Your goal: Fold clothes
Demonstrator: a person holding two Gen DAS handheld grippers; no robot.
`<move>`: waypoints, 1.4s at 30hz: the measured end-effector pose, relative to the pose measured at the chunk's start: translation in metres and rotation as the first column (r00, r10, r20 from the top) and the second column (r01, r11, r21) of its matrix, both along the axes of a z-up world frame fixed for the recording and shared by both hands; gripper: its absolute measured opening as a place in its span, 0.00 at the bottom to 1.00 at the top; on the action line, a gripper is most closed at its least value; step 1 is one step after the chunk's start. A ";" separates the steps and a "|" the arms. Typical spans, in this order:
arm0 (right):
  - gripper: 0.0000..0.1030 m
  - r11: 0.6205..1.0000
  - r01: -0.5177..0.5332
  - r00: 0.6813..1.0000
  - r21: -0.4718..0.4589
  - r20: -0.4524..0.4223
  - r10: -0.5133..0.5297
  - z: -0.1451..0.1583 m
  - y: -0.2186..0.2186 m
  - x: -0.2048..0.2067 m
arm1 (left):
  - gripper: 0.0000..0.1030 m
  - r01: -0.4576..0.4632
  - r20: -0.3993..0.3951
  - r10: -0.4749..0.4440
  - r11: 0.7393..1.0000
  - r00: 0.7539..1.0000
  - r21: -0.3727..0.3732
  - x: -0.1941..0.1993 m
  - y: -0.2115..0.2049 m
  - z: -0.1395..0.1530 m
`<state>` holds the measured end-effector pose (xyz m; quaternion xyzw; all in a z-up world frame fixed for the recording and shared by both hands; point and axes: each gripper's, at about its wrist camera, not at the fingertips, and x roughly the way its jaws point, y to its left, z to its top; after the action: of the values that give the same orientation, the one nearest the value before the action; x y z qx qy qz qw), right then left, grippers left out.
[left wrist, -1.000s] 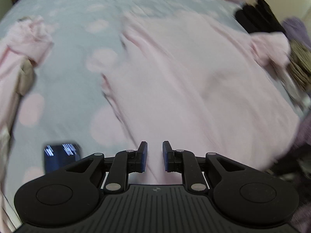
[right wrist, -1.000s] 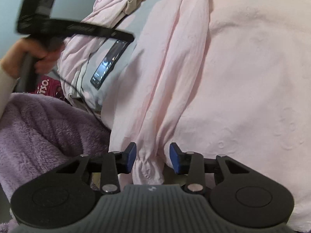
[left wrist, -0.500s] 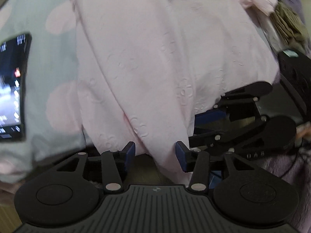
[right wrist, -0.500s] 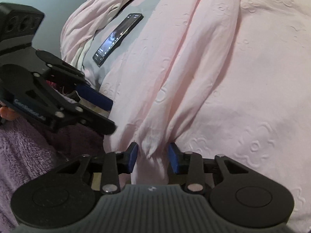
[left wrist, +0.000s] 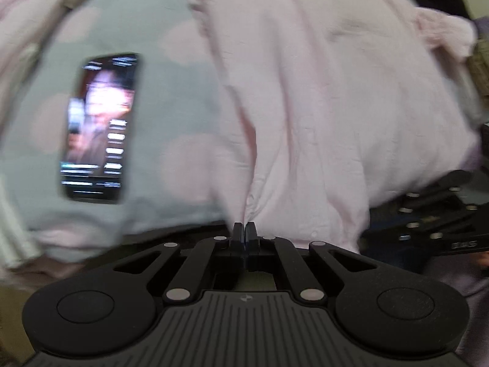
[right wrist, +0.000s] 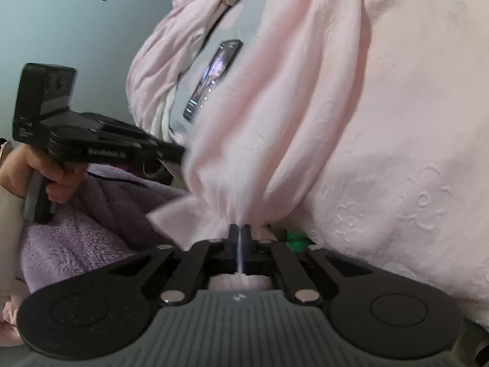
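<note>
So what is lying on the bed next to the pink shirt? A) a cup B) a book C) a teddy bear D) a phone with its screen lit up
D: a phone with a glowing screen lies flat on the spotted bedsheet, just left of the pink shirt.

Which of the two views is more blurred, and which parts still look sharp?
Left wrist view: strong motion blur on the phone and the pink garment; only the left claw looks sharp. Right wrist view: clearer, the garment's embossed flowers readable, slight blur at the cuff in the right claw.
</note>
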<state>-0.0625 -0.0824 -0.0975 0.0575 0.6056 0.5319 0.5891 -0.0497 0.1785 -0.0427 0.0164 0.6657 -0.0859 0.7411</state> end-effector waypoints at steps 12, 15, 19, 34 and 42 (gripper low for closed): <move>0.19 0.990 0.054 0.966 -0.133 0.256 -0.018 0.031 -0.020 0.017 | 0.15 -0.002 0.050 0.005 0.998 0.999 -0.059 0.037 0.007 0.036; 0.23 0.990 0.075 0.944 -0.124 0.329 -0.030 0.051 -0.022 0.031 | 0.19 0.006 0.137 -0.003 1.000 0.991 -0.020 0.062 0.010 0.061; 0.25 0.991 0.088 0.915 -0.099 0.402 -0.041 0.080 -0.021 0.057 | 0.30 0.018 0.234 -0.020 1.000 0.972 0.010 0.105 0.008 0.080; 0.32 0.985 0.070 0.798 -0.160 0.602 0.041 0.119 0.018 0.173 | 0.39 0.157 0.260 -0.171 0.985 0.950 0.073 0.196 -0.006 0.027; 0.33 0.988 0.091 0.793 -0.128 0.610 0.006 0.114 0.064 0.245 | 0.39 0.145 0.227 -0.147 0.989 0.963 0.026 0.226 -0.003 -0.001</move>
<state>0.1827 -0.0188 0.0164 -0.1474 0.4209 0.4617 0.7668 0.1767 0.1758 -0.0434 0.0785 0.5736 -0.1351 0.8041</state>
